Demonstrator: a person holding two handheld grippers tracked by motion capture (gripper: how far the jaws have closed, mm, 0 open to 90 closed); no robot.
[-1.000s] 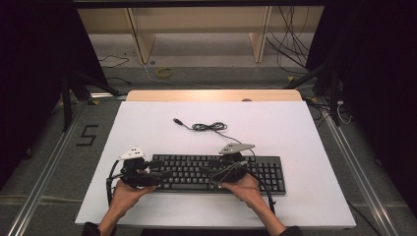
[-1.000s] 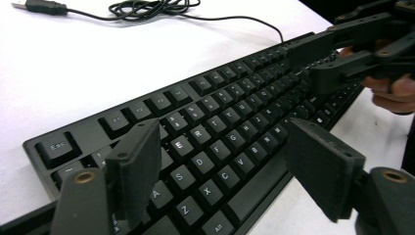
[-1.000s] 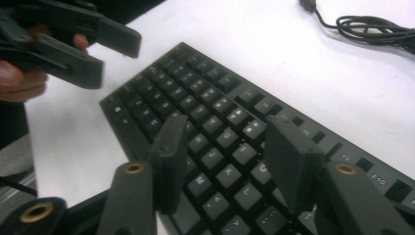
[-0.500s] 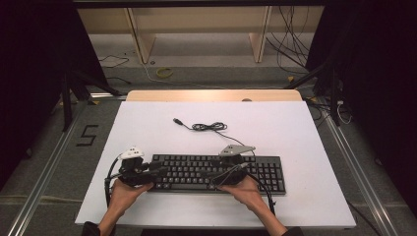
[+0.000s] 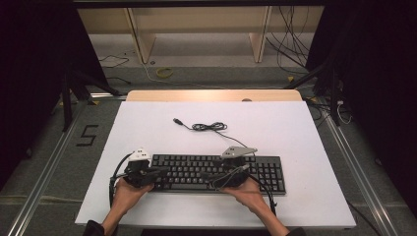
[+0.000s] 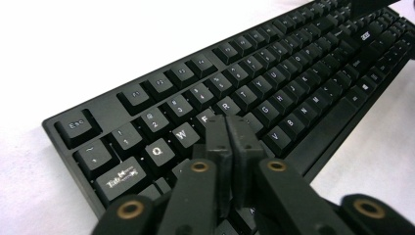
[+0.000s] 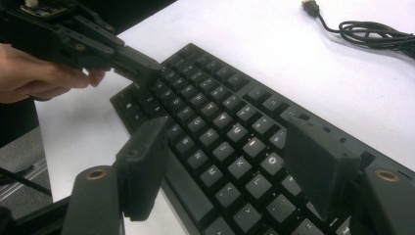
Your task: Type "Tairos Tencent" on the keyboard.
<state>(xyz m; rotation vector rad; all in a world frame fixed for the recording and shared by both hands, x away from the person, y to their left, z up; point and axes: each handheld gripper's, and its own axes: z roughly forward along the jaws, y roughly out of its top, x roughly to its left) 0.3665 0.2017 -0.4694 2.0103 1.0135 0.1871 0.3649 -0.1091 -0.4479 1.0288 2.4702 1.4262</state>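
Note:
A black keyboard [image 5: 192, 167] [image 6: 274, 83] [image 7: 215, 112] lies on the white table near its front edge. Its loose USB cable [image 5: 209, 127] [image 7: 372, 32] is coiled behind it. My left gripper [image 5: 158, 172] [image 6: 227, 122] hovers over the keyboard's left letter keys. Its jaws have just been closing and are now shut with nothing between them. It also appears far off in the right gripper view [image 7: 142, 68]. My right gripper [image 5: 212, 178] [image 7: 227, 142] is over the middle keys. Its jaws have just been opening and stand open, holding nothing.
The white tabletop [image 5: 295, 132] has free room behind and to the right of the keyboard. A wooden strip [image 5: 211, 95] runs along its far edge. A "5" [image 5: 87, 135] is marked on the floor at the left, and shelving stands beyond the table.
The left gripper's jaws have come together over the keyboard's left end. The right gripper's jaws have spread wider. Both hands stay about where they were.

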